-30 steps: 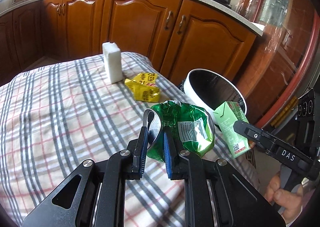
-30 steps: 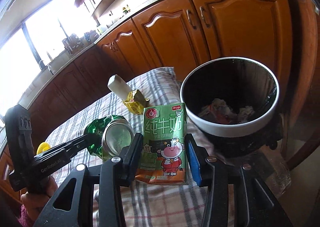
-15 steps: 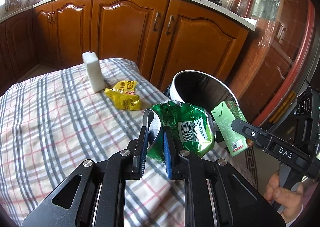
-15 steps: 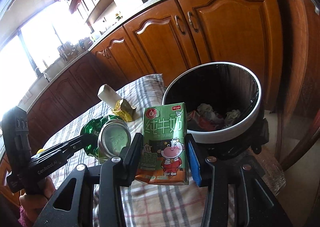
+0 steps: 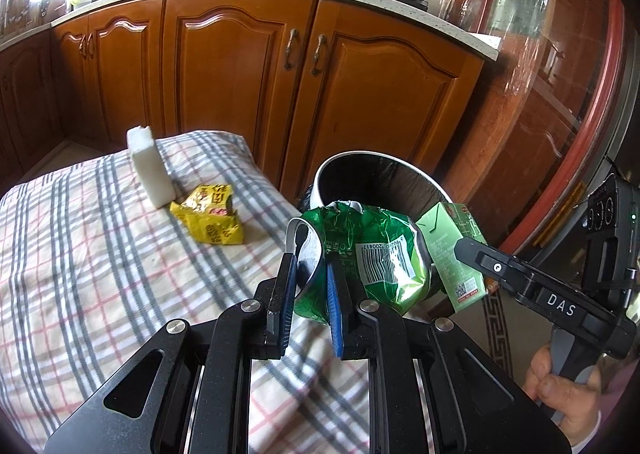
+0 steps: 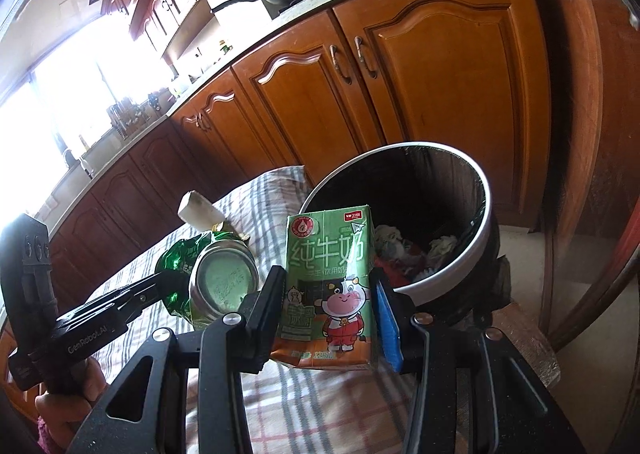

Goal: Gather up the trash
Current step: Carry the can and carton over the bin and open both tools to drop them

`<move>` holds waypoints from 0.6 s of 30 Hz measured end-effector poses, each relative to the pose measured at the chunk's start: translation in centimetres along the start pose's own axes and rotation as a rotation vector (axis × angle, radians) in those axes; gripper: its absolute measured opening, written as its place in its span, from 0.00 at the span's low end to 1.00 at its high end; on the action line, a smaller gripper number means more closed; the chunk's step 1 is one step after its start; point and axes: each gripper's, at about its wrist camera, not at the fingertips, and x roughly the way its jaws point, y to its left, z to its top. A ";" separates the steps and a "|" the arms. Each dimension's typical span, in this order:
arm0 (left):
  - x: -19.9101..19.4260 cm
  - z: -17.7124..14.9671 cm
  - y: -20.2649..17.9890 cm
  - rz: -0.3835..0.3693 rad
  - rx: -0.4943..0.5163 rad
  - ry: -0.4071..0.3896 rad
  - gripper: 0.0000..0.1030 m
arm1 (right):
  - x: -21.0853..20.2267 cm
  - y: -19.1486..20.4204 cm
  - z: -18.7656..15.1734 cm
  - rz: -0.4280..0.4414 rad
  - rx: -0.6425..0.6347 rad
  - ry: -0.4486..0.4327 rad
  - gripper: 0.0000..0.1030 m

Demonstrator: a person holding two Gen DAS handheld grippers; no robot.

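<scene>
My left gripper [image 5: 310, 286] pinches the silver-lined edge of a crumpled green foil snack bag [image 5: 376, 262], jaws narrow. My right gripper [image 6: 328, 306] clamps a small green milk carton [image 6: 330, 278] with a cartoon cow; only "125mL" reads clearly on it. At twelve o'clock beyond both stands a round white-rimmed bin with a black liner [image 6: 476, 190], its base hidden and crumpled scraps inside. At ten o'clock on the checked cloth [image 5: 80, 254] lie a yellow wrapper [image 5: 210, 220], print illegible, and a white block [image 5: 150, 170].
</scene>
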 end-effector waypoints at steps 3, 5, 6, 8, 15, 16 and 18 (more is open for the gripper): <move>0.5 0.3 -0.5 -0.003 0.007 0.002 0.13 | -0.1 -0.7 0.4 -0.003 0.007 -0.007 0.42; 0.8 0.6 -0.8 -0.005 0.010 0.004 0.13 | 0.0 -0.9 0.7 -0.008 0.008 -0.011 0.42; 1.0 0.7 -0.9 -0.005 0.012 0.004 0.13 | 0.0 -1.1 0.9 -0.010 0.008 -0.013 0.42; 1.4 1.0 -1.3 -0.007 0.018 0.005 0.13 | 0.1 -1.4 1.3 -0.014 0.009 -0.018 0.42; 2.9 2.7 -2.0 -0.002 0.032 0.001 0.13 | 0.8 -2.4 2.9 -0.033 0.003 -0.028 0.42; 3.1 2.9 -2.0 -0.002 0.034 0.001 0.13 | 0.9 -2.5 3.1 -0.036 0.004 -0.028 0.42; 3.7 3.4 -2.2 0.001 0.039 0.004 0.13 | 1.3 -2.8 3.6 -0.043 0.002 -0.027 0.42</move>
